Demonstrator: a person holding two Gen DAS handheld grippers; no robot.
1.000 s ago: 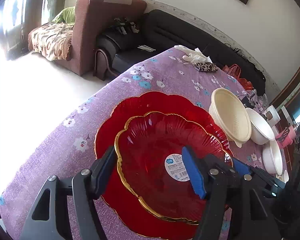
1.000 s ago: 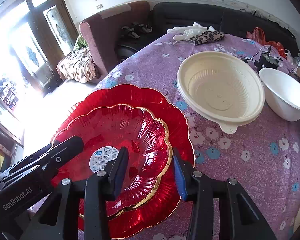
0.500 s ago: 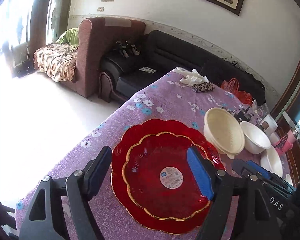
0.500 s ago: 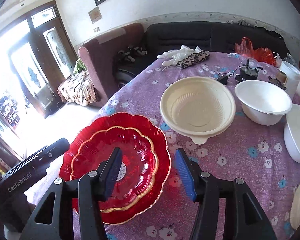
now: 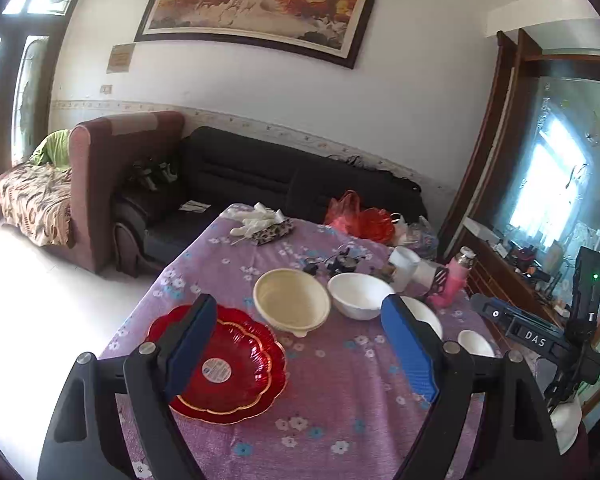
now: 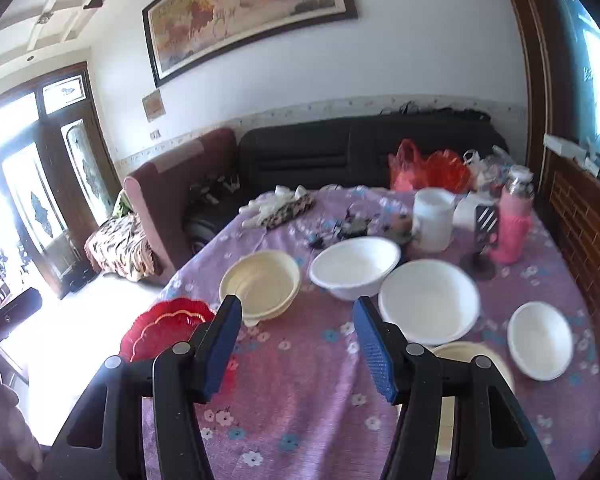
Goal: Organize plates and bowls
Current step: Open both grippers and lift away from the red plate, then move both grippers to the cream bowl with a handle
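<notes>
Jaws wide, floral purple tablecloth [image 5: 340, 400], black sofa [image 5: 260, 172]

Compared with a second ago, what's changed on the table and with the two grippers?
Both grippers have pulled up and back from the red plates, their jaws just opening wider, nothing between them: left gripper, right gripper. The smaller plate stays nested on the larger; the cream bowl and white bowls haven't moved.

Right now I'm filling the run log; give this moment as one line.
left gripper: open, empty | right gripper: open, empty | red plates: stacked | bowls: unsorted
</notes>
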